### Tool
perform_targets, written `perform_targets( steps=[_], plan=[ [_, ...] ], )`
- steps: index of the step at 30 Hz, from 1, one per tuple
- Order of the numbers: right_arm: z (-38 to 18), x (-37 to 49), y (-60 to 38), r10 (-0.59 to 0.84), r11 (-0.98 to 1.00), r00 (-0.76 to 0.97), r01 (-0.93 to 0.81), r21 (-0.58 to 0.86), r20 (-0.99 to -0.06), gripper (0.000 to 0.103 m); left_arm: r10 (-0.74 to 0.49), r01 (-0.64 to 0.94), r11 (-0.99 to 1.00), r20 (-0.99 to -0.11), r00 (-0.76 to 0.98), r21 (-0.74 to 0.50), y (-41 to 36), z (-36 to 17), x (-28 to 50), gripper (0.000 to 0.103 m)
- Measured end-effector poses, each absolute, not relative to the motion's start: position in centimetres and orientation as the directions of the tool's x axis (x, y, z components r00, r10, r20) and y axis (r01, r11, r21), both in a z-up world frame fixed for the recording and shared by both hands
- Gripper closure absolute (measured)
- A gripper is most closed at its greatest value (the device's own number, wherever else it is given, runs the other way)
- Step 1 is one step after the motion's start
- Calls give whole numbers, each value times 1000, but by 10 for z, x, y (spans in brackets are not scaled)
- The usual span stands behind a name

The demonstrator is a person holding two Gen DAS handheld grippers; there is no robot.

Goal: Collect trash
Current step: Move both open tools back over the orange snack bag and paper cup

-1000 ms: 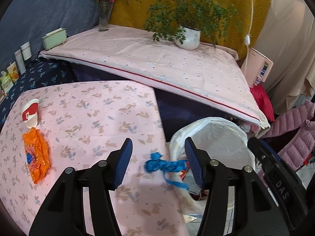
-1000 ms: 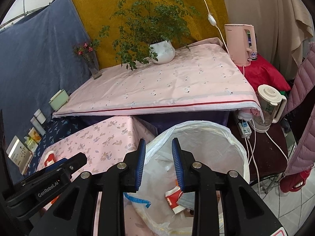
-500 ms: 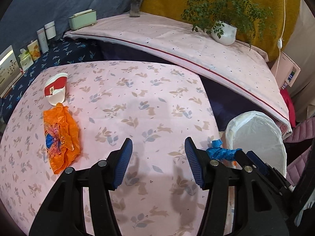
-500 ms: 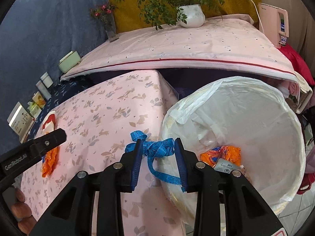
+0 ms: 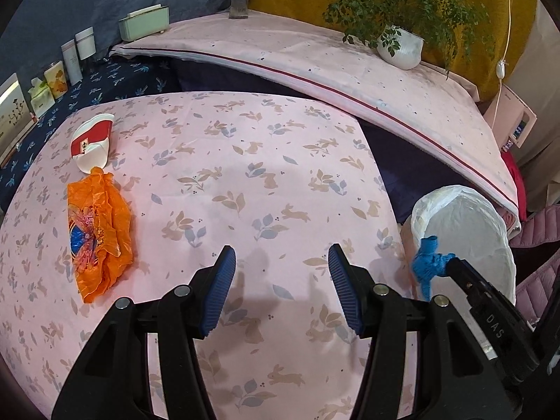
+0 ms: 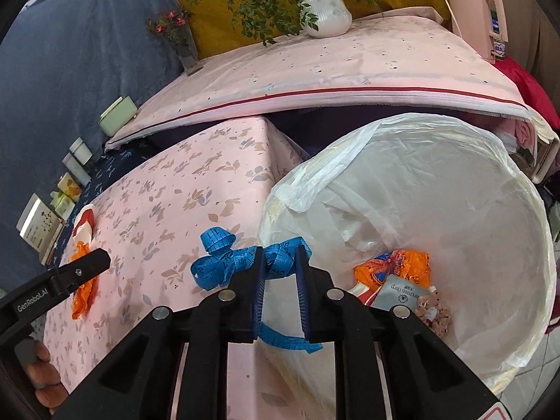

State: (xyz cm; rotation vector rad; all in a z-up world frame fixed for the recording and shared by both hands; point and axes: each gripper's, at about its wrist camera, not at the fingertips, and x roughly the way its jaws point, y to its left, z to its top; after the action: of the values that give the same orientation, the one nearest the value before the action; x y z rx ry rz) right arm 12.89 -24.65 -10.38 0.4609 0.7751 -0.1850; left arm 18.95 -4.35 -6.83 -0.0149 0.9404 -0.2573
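Blue tape measure (image 6: 245,259), bunched, pinched between the narrow jaws of the right gripper (image 6: 279,262), which have just been closing on it, at the near right corner of the pink table (image 5: 245,182), just beside the white-lined bin (image 6: 472,210). Left gripper (image 5: 281,266) half open over bare cloth, holding nothing. Orange wrapper (image 5: 99,234) and red-and-white paper cup (image 5: 92,141) lying far left on the table.

I am looking into a lived-in home room: a tabletop (image 5: 224,161) under a rabbit-print pink cloth, a potted plant (image 6: 325,10) and a vase of flowers (image 6: 182,42) on a cloth-covered surface behind, tissue boxes (image 5: 45,89) along the side, a pink water dispenser (image 6: 479,17), and a bag-lined bin (image 6: 490,210) beside the tabletop.
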Motion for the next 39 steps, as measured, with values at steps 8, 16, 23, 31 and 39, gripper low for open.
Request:
perform_targets(
  steps=[8,16,23,31,39],
  plan=[
    [-78,107,-271,-158,866,707,435,247,-690,77,-235,204,969,-794,560,-142,-42,-65,185,41],
    [-52,121,-221,-74,921,747,306,243,-661,60,-222,176,974,-778,587,-145,-20,-56,184,37],
    [-53,149,-139,40,966,739,144,216,-673,57,-162,81,987,-778,607,-142,38,-60,194,34],
    [-62,182,-48,156,979,702,-14,206,-695,47,-32,-83,991,-786,617,-106,139,-70,216,29],
    [-85,220,26,221,974,644,-105,201,-732,45,13,-159,981,-788,616,-108,205,-70,242,18]
  ],
)
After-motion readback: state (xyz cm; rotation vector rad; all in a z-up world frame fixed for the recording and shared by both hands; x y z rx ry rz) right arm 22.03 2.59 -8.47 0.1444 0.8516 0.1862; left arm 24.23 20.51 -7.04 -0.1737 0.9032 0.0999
